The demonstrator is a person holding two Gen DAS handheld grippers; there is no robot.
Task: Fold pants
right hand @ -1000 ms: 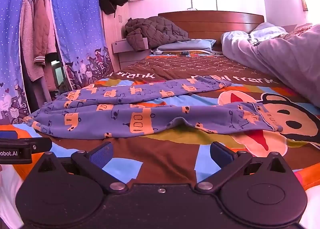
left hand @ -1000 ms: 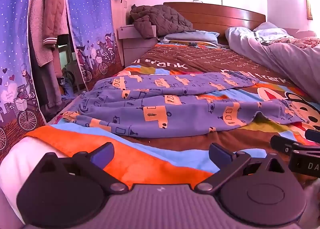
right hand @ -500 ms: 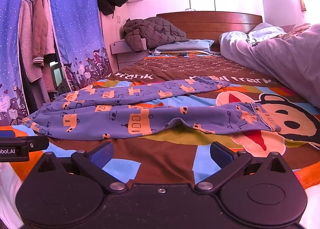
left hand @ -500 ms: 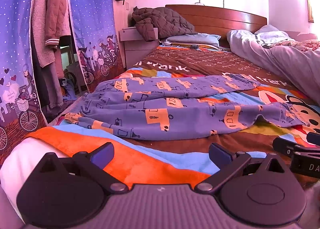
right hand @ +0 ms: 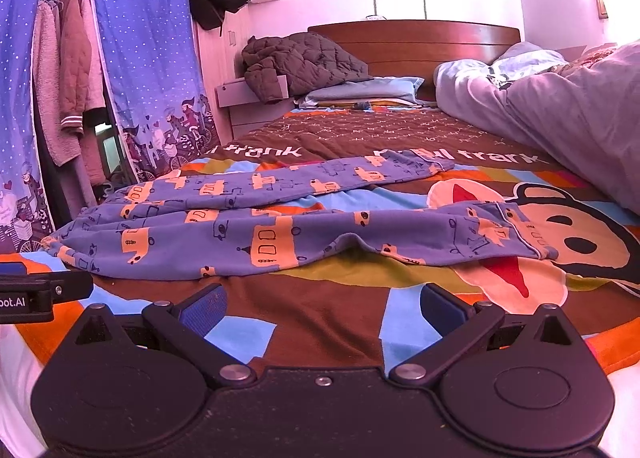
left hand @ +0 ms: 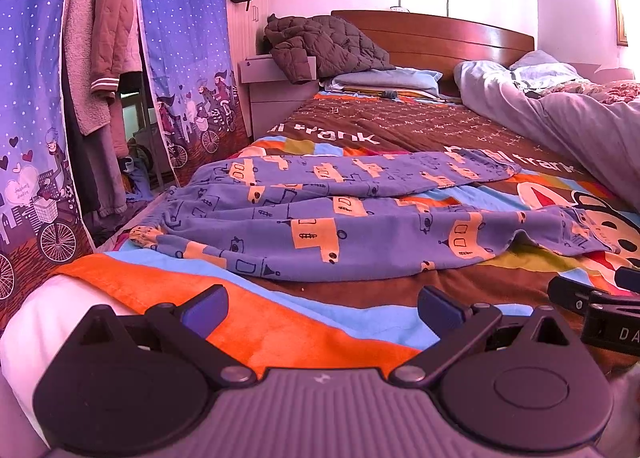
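Your bed [left hand: 400, 126] fills both views, covered by a brown, orange and blue cartoon blanket [right hand: 328, 322] with a wooden headboard [right hand: 416, 42] at the far end. A pale duvet [right hand: 560, 110] is heaped along the right side, and a dark quilted jacket [left hand: 324, 42] lies bunched over the nightstand and pillow at the far left. Blue starry curtains [left hand: 188, 58] hang left of the bed, with coats on hangers between them.

The pants [left hand: 320, 218] lie spread flat across the middle of the blanket, waistband toward the left edge of the bed, both legs running right; the far leg angles away from the near one, so they part toward the cuffs. The near leg has a raised wrinkle near its cuff.

Your left claw [left hand: 322, 302] sits low over the blanket's near edge, fingers wide apart, holding nothing, short of the pants. Your right claw [right hand: 322, 304] is just beside it, also spread apart and empty.
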